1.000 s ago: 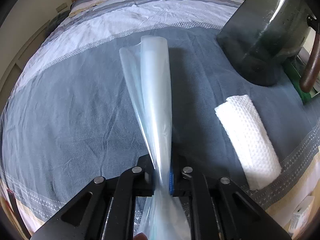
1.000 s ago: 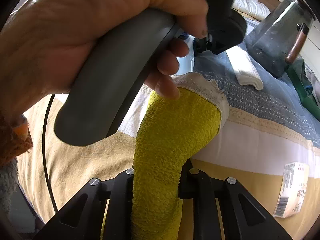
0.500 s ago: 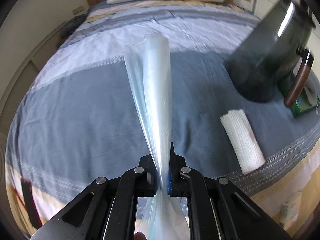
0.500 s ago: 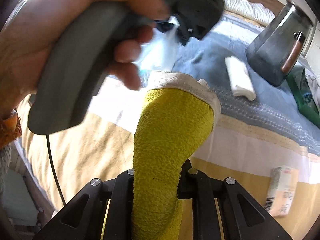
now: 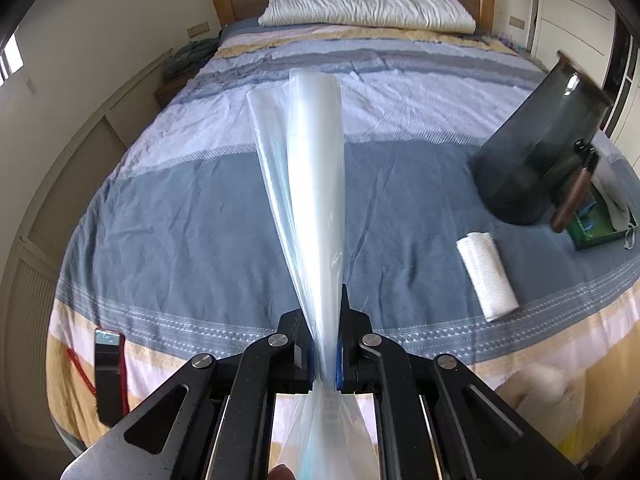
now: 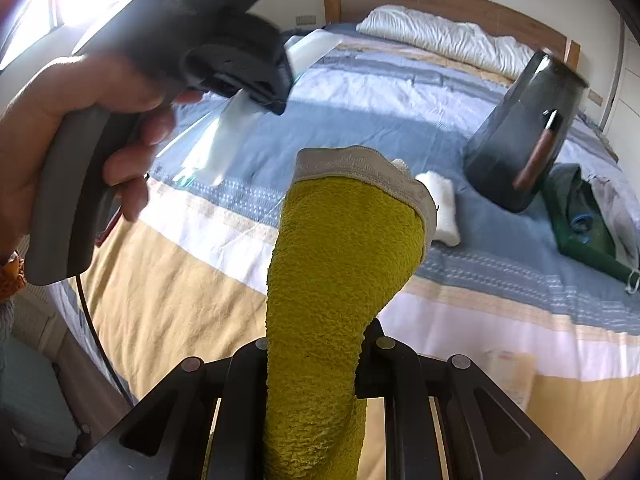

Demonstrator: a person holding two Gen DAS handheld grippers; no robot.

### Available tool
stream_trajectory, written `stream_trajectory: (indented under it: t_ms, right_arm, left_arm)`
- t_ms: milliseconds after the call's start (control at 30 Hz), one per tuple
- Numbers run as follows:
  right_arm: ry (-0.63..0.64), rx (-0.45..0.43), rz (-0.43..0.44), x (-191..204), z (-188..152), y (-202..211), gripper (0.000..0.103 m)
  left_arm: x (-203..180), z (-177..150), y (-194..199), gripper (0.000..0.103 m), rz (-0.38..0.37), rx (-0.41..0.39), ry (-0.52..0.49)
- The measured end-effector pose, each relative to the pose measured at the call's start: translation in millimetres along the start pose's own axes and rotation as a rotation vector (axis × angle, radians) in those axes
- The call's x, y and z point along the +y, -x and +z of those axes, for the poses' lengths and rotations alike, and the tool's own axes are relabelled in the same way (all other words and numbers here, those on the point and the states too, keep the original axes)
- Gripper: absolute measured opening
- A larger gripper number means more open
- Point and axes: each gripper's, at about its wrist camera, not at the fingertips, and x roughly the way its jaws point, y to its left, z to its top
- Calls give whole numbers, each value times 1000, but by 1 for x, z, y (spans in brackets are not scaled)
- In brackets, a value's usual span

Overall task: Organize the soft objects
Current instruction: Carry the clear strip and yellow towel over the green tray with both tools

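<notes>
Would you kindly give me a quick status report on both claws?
Left claw shut on clear plastic bag. Right claw shut on yellow towel. Both held above the bed; white rolled cloth lies ahead.

Rolled towel (image 5: 486, 277) on bed (image 5: 192, 216); jar (image 5: 532, 160) behind

On the bed we've got one clear plastic bag (image 5: 308, 184), one yellow towel (image 6: 340, 280), one rolled white cloth (image 5: 486, 276), one dark glass jug (image 5: 532, 164), one white pillow (image 5: 368, 8) and two grippers.
</notes>
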Motion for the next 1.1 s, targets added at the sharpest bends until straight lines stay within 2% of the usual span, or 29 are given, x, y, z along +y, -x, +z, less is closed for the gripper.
stream_trajectory:
  t_ms: [200,300,600,733,900,1100]
  right_arm:
    - [-28,-50,-54,-37,-6,37,15]
    - [-88,-79,-92,-72,-11,58,15]
    - [-206,-195,-187,-163,-35,145,15]
    - [-240,-240,-245,-204,-56,192,15]
    - [-279,-265,-325,-264,-84,232,15]
    - [-284,-267,-392,-316,-96,255,16]
  left_arm:
    - [-19,-4,48,5,-23,-62,-7]
    - [-42,-5,75,5,-65,-94,-12]
    - [-136,-1,160,5,-210,-180,-66]
    - [-183,1,185,5,-284,-186,-84]
    - [-250,7,192,5,-370,-178,-114]
    - [-308,24,159,6,-426,-99,-80]
